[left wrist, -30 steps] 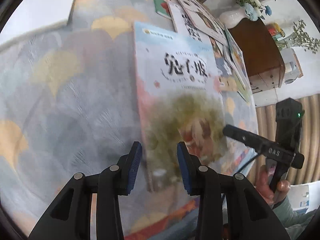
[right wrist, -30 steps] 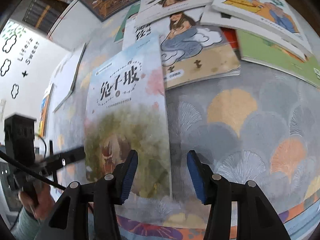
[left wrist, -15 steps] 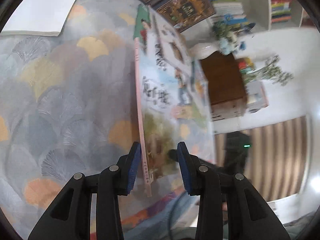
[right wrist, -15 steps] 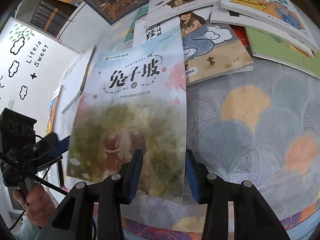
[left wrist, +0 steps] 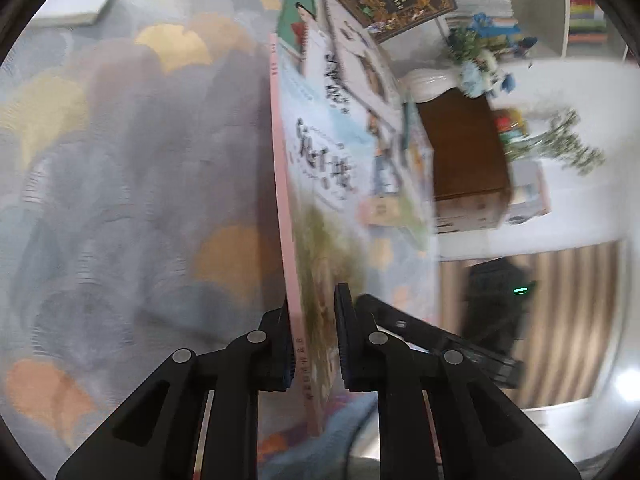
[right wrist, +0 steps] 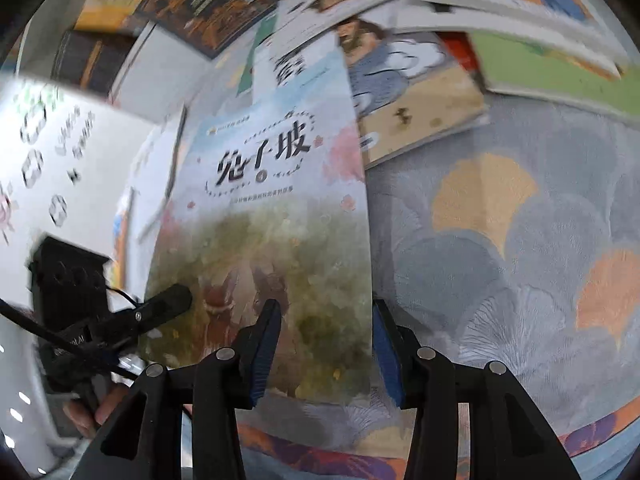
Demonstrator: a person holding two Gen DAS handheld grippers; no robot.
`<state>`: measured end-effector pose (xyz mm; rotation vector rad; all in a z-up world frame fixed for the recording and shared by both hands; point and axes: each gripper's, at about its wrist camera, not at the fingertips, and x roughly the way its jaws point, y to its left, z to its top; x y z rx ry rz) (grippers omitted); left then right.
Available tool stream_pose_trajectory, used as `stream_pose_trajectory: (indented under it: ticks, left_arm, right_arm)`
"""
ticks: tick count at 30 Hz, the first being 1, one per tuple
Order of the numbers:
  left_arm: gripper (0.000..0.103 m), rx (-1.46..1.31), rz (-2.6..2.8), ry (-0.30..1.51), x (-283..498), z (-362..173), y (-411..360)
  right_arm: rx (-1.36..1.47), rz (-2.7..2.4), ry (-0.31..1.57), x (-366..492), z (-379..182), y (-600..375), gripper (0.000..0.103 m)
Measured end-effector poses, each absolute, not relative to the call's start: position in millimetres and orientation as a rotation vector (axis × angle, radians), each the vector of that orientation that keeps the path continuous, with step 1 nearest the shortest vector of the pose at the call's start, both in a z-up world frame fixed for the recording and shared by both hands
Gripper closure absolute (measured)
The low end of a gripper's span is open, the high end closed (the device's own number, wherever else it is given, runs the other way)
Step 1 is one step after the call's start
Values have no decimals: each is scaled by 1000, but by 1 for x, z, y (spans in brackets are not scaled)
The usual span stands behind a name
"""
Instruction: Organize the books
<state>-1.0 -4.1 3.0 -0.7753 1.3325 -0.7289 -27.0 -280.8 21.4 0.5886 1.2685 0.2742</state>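
The step in hand is the pickup of one book [right wrist: 276, 216], the pale one with the pink spine and black title, out of the spread on the patterned rug [left wrist: 120, 184]. The left gripper [left wrist: 312, 344] is clamped on the book's near spine corner, its pads pressed against the two covers, and the book stands on edge between them, running straight ahead of the fingers. In the right wrist view the same book faces the camera, tilted up off the rug, with the left gripper's finger crossing its lower left corner.

The right gripper [right wrist: 324, 344] sits just below the book's bottom edge. Its jaws are partly apart and widening a little; the book's lower right part shows between them, but the pads do not look pressed on it, so I judge it holds nothing.

Next, the book probably needs carrying to a stack or to the shelf [left wrist: 580, 4] seen far ahead and right of the left gripper. With only a corner pinched, the thin book may sag or swing, so a second grip from the right gripper on the free edge would steady it.

Ahead of both grippers lie the other books [right wrist: 420, 92], overlapping; the held book's far end reaches close over them and could drag the top ones if pulled flat. Right of the left gripper stand a brown cabinet [left wrist: 464, 148] and flowers [left wrist: 480, 52], well apart from the work.
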Motion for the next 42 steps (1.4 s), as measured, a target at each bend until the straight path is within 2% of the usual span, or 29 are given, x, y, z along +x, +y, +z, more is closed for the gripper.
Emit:
stream_pose_trajectory:
  ticks: [4, 8, 14, 15, 16, 18, 20, 26, 33, 37, 42]
  left_arm:
    - [90, -960, -800, 1347, 7, -2, 5]
    - [92, -1085, -836, 1348, 13, -4, 10]
    - [92, -1170, -849, 1380, 16, -12, 13]
    - [92, -1168, -845, 1381, 15, -12, 13]
    - [92, -1148, -834, 1380, 16, -11, 13]
    - [92, -1090, -803, 1373, 17, -8, 15]
    - [92, -988, -764, 1377, 20, -3, 15]
    - [92, -679, -708, 1362, 17, 15, -2]
    - [92, -429, -677, 1265, 11, 46, -17]
    - [91, -368, -671, 1195, 6, 68, -16]
    - [89, -459, -640, 1136, 10, 86, 14]
  right_arm:
    - [724, 320, 1261, -28, 18, -300, 57]
    - [877, 363, 1261, -25, 4, -309, 45]
    - [1084, 468, 1249, -11, -14, -299, 45]
    - [1074, 477, 1246, -9, -12, -293, 52]
    - [1057, 481, 1241, -7, -9, -290, 52]
    - [970, 470, 1231, -4, 0, -284, 63]
    - [881, 463, 1221, 1, 12, -276, 68]
    - [449, 398, 1218, 3, 42, -239, 68]
    - [141, 365, 1149, -3, 74, -201, 68]
    - [-40, 351, 1066, -6, 98, -176, 68]
    - [-100, 389, 977, 0, 127, -156, 68]
